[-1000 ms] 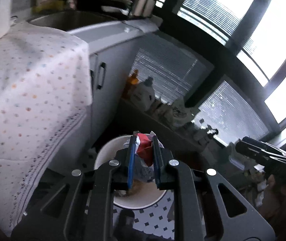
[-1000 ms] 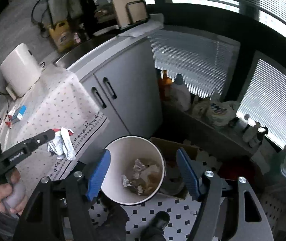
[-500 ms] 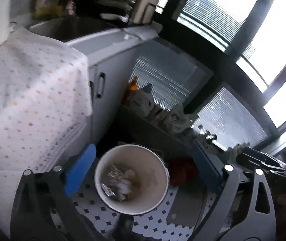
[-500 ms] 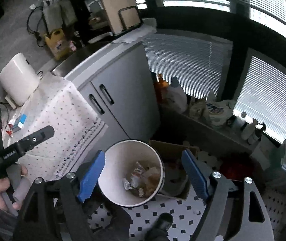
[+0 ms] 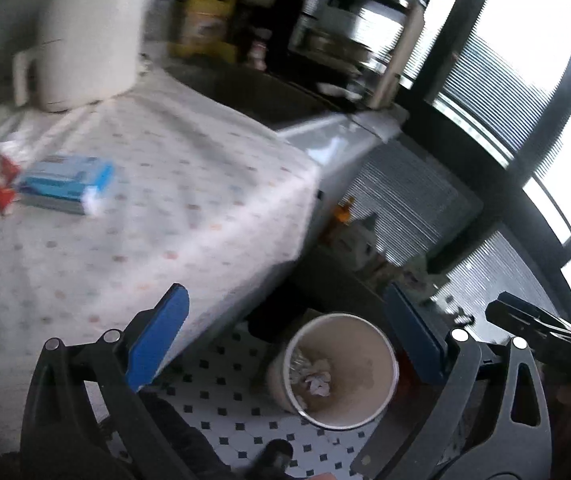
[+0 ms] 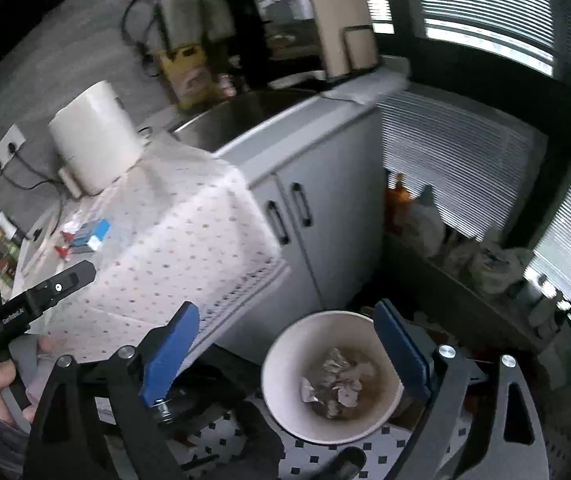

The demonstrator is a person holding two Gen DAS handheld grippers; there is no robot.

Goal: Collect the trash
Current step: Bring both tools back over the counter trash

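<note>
A white trash bin stands on the tiled floor beside the table, with crumpled wrappers inside; it also shows in the right wrist view. My left gripper is open and empty, above the bin and the table's edge. My right gripper is open and empty, above the bin's left rim. A blue box and a red-and-white wrapper lie on the dotted tablecloth; both show small in the right wrist view.
A white appliance stands at the back of the table. A grey cabinet with a sink is to the right. Bottles and bags line a low shelf under the blinds. The floor is black-and-white tile.
My left gripper opened and dropped the red-and-white trash into the bin, then swung up and left toward the table. My right gripper stayed open and shifted slightly.
</note>
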